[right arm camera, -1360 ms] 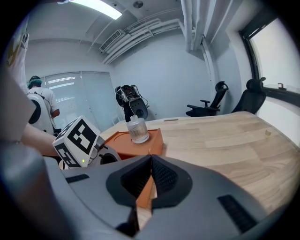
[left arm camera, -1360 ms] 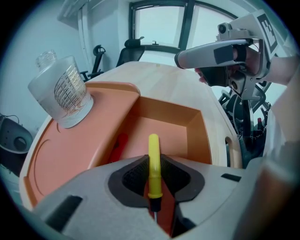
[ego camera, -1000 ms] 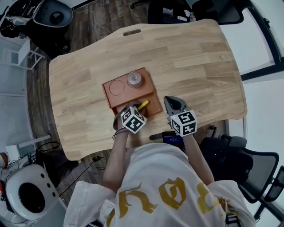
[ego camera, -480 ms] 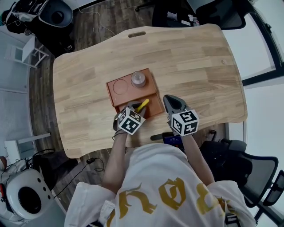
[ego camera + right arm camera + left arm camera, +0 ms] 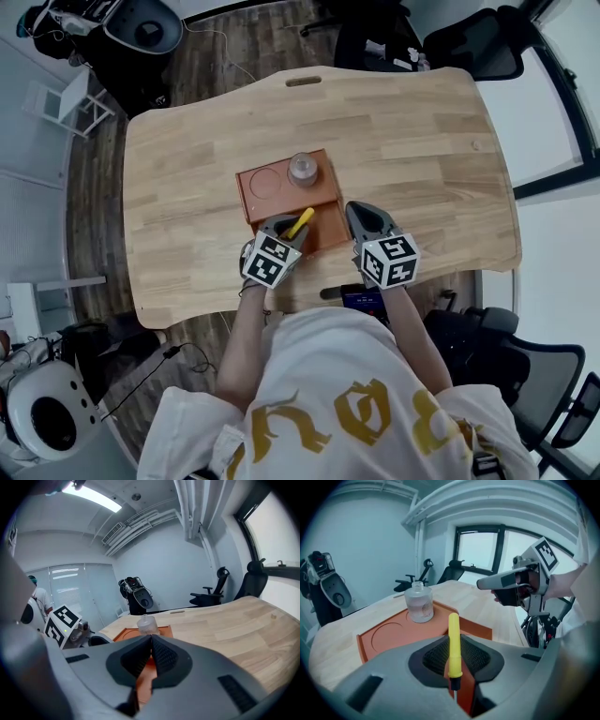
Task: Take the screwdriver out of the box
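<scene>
A yellow-handled screwdriver (image 5: 299, 223) sticks up between the pads of my left gripper (image 5: 281, 227), which is shut on it just above the near end of the orange box (image 5: 265, 209). In the left gripper view the screwdriver's handle (image 5: 454, 641) points away from the camera and its dark shaft runs down between the jaws; my left gripper (image 5: 454, 660) hangs over the box (image 5: 389, 637). My right gripper (image 5: 362, 216) hovers to the right of the box, shut with nothing in it. In the right gripper view, the right gripper (image 5: 151, 643) has its pads touching.
A small clear bottle (image 5: 302, 169) stands in the box's far right corner, beside a round recess (image 5: 264, 184). The wooden table (image 5: 422, 141) spreads around it. A black device (image 5: 361, 296) lies at the table's near edge. Office chairs (image 5: 469, 42) stand beyond the far edge.
My left gripper has risen and rolled with the screwdriver still in it. My right gripper has also lifted slightly and stays shut.
</scene>
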`<state>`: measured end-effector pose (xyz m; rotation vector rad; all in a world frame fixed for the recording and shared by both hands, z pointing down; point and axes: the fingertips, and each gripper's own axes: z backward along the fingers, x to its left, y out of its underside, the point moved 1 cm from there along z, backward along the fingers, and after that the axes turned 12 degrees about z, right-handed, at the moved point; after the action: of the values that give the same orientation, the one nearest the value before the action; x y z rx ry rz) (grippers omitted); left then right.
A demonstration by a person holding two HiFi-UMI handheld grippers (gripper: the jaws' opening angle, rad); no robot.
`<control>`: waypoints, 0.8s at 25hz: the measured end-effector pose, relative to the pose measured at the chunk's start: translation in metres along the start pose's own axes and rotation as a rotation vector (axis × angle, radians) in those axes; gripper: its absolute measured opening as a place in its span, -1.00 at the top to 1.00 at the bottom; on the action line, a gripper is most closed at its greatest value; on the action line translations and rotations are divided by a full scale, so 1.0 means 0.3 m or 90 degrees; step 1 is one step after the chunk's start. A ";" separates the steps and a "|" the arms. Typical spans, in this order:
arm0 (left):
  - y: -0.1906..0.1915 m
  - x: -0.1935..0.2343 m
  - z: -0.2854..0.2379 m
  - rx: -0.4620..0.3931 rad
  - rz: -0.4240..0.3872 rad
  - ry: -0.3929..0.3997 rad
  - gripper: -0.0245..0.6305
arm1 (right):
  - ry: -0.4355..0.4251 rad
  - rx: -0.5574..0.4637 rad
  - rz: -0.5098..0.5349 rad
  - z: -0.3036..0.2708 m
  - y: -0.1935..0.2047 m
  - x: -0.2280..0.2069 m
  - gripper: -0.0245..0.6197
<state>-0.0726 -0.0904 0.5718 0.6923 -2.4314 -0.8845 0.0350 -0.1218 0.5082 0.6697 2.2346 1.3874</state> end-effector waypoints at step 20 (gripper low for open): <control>-0.240 -0.003 0.507 -0.427 0.163 -0.057 0.70 | 0.044 -0.137 0.025 0.171 -0.197 0.069 0.89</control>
<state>-0.1369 -0.0691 0.4178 0.0927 -2.0253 -1.5208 0.0382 -0.0961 0.4315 0.6033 2.0928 1.6639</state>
